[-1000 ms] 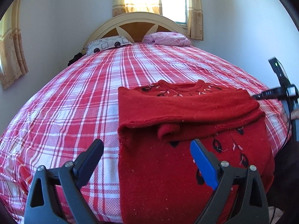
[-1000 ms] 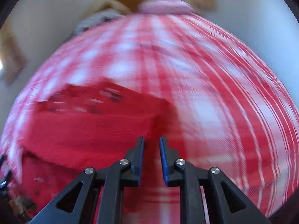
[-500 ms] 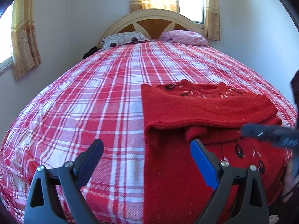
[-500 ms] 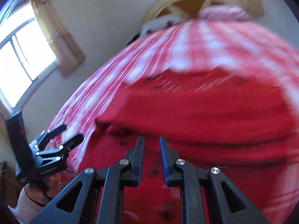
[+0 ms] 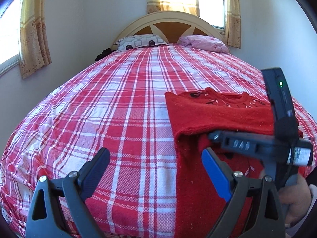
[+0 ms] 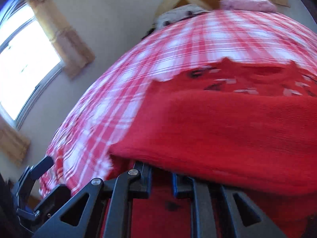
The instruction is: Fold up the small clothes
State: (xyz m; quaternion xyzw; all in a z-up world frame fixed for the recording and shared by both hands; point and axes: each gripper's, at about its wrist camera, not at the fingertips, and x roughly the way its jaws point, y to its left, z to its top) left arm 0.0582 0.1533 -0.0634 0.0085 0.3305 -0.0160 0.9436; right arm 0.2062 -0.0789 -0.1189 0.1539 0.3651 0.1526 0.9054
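Observation:
A red knit sweater (image 5: 218,117) lies on the plaid bed, collar toward the headboard, one sleeve folded across its chest. In the left wrist view my left gripper (image 5: 156,164) hangs open and empty over the bedspread, its blue pad at the sweater's left edge. My right gripper (image 5: 213,136) reaches in from the right, low over the sweater. In the blurred right wrist view the right gripper (image 6: 160,180) has its jaws almost together with a narrow slit. Its tips are tucked under the folded sleeve's near edge on the sweater (image 6: 227,129). The left gripper (image 6: 33,188) shows at lower left.
The bed (image 5: 118,109) has a red and white plaid cover. A curved headboard (image 5: 168,23) and two pillows (image 5: 138,42) are at the far end. Curtained windows are behind and to the left. A person's hand (image 5: 293,196) holds the right gripper's handle.
The right gripper swung from the sweater's right side leftward across it, down to the folded sleeve's near edge. The left gripper drifted left, staying open.

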